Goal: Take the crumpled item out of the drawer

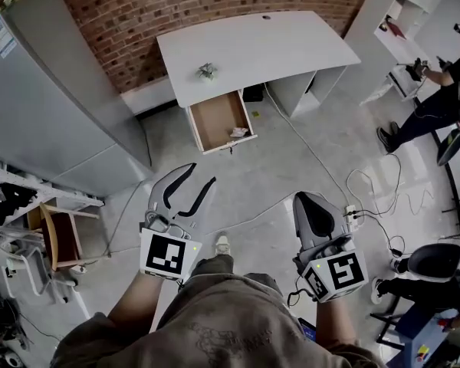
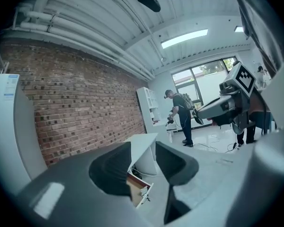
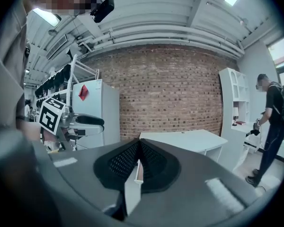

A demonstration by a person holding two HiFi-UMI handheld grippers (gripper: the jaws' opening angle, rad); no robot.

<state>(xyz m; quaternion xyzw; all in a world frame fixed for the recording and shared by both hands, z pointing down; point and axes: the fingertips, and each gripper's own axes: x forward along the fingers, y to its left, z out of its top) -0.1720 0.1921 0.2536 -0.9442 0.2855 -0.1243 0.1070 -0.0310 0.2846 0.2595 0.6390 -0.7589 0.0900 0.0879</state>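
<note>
The left gripper (image 1: 202,176) is held with jaws spread wide and empty, and the right gripper (image 1: 301,199) with jaws pressed together on nothing. Well ahead, between both, the open drawer (image 1: 215,117) is seen, with the crumpled item (image 1: 238,133) in its nearer right corner.

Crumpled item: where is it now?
Head view, upper centre: the crumpled item lies in the near-right corner of the open drawer, which is pulled out from the white desk.
</note>
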